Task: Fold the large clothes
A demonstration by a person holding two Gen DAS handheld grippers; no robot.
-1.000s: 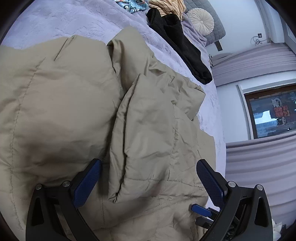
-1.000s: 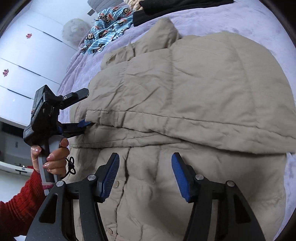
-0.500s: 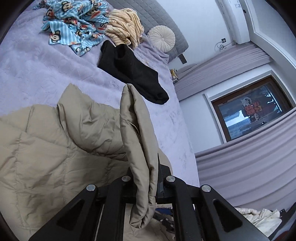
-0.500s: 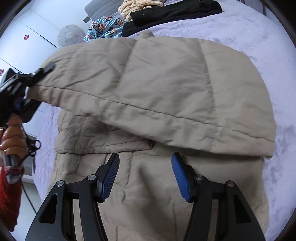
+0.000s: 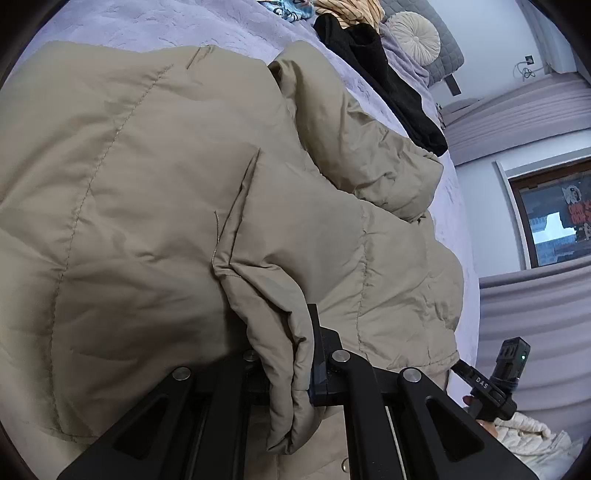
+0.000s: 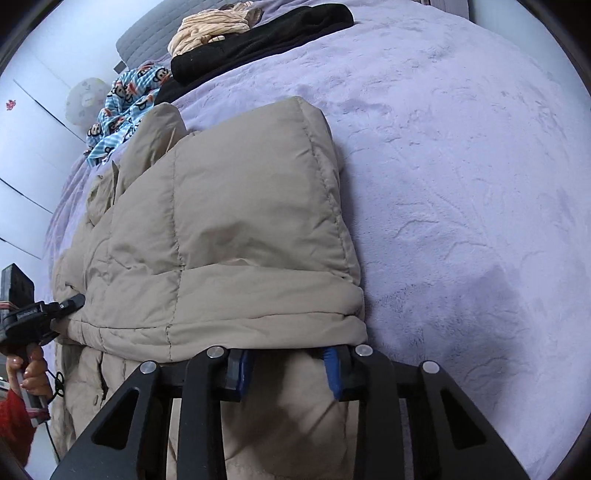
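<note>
Left wrist view. Item: my left gripper (image 5: pixel 295 354), jaws clamped together on a bunched hem of the coat (image 5: pixel 155 192). The pinched fold hangs out below the jaws like a tongue. The coat is tan, quilted and puffy, and fills most of this view, lying on the bed (image 5: pixel 147 22) with one layer doubled over another. A sleeve or collar end (image 5: pixel 369 147) lies further off toward the black garment (image 5: pixel 388 85). My right gripper shows small at the lower right edge, beside the coat's corner.

Handling, as I judge it: light for its bulk, soft, springy with trapped air, and the shell looks smooth enough to slip. Best taken at hems and stitched seams, where the fabric is thin and gives the pads something firm; a pinch on a fat panel would likely squeeze out.

Right wrist view. Item: my right gripper (image 6: pixel 288 373), jaws closing, blue pads (image 6: pixel 334 373) either side of a lower layer of the coat's near edge; I see no firm pinch yet. The folded-over upper layer sits just above the pads, its rolled edge running across. The left gripper holds the same edge at far left. Bare purple cover lies to the right; a blue patterned cloth (image 6: pixel 125 107) and a striped one (image 6: pixel 207 29) are well apart, at the head.
</note>
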